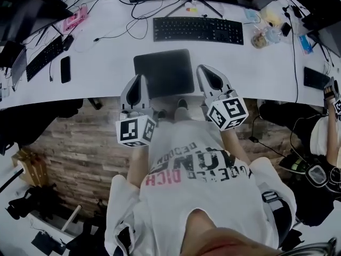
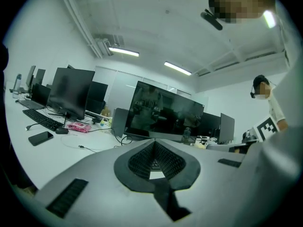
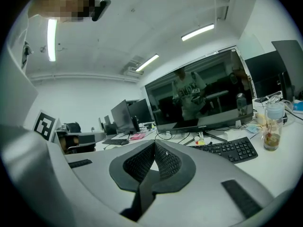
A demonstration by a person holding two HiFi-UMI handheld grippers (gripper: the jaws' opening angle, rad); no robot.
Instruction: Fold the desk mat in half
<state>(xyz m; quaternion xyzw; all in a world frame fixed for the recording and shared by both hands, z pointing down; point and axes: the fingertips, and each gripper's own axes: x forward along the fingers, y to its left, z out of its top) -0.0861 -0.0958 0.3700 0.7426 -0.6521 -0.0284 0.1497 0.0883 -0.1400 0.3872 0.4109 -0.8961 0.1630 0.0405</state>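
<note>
**A:** Where's the desk mat (image 1: 162,71) relative to your tools?

**B:** Right between them, by the desk's (image 1: 106,63) near edge. Your left gripper (image 1: 140,79) sits at its left edge and your right gripper (image 1: 205,69) just off its right edge. Both are clamped shut with nothing in them. There's bare desk ahead before the keyboard (image 1: 198,30).

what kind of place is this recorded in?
Probably an open-plan office: a long white desk with a keyboard, several monitors along it, and strip lights on the ceiling.
</note>
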